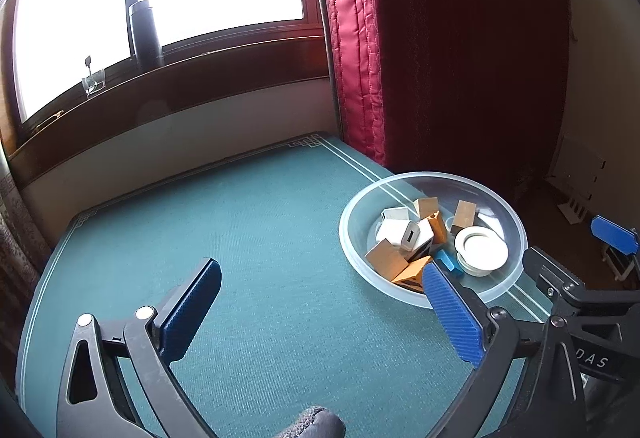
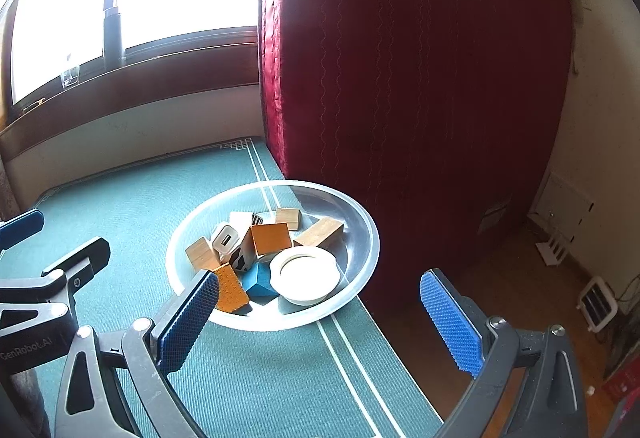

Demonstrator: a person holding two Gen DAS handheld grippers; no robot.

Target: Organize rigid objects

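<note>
Blue ribbed pads line both pairs of fingers, spread wide and empty: left gripper (image 1: pixel 320 314), right gripper (image 2: pixel 320 322), above the green woven surface (image 1: pixel 248 238). Just beyond sits one clear plastic bowl (image 2: pixel 362 214) at the surface's right edge. It holds about five wooden blocks (image 2: pixel 320 232), one blue block (image 2: pixel 260 280), one white charger (image 2: pixel 225 237) and one white ring-shaped lid (image 2: pixel 306 274). All look stiff and light, probably best gripped across flat opposite faces.
</note>
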